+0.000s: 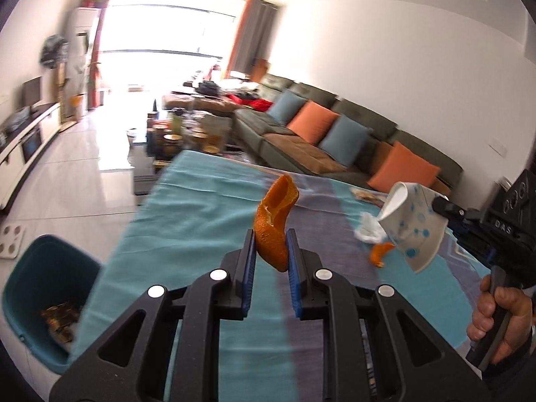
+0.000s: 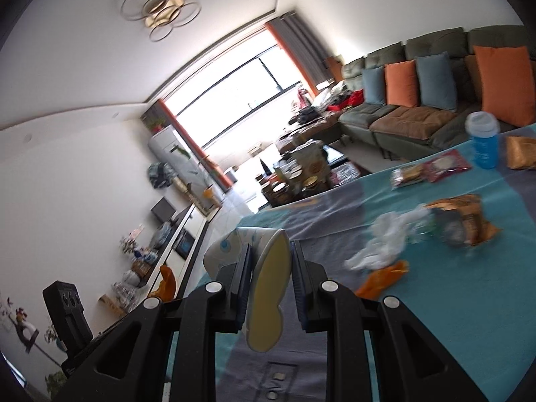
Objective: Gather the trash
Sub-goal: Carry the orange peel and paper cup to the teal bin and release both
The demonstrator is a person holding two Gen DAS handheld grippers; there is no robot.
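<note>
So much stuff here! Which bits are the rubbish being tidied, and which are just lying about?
Part of the job:
- orange peel in the left claw
- squashed paper cup in the right claw
- teal bin on the floor
- tissue, second peel piece, snack wrapper on the tablecloth

Just lying about:
- sofa with cushions
- blue bottle

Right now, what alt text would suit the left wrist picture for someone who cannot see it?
The left gripper pinches a curled orange peel above a teal tablecloth. At right, the right gripper holds a squashed paper cup; a teal bin stands lower left.
</note>
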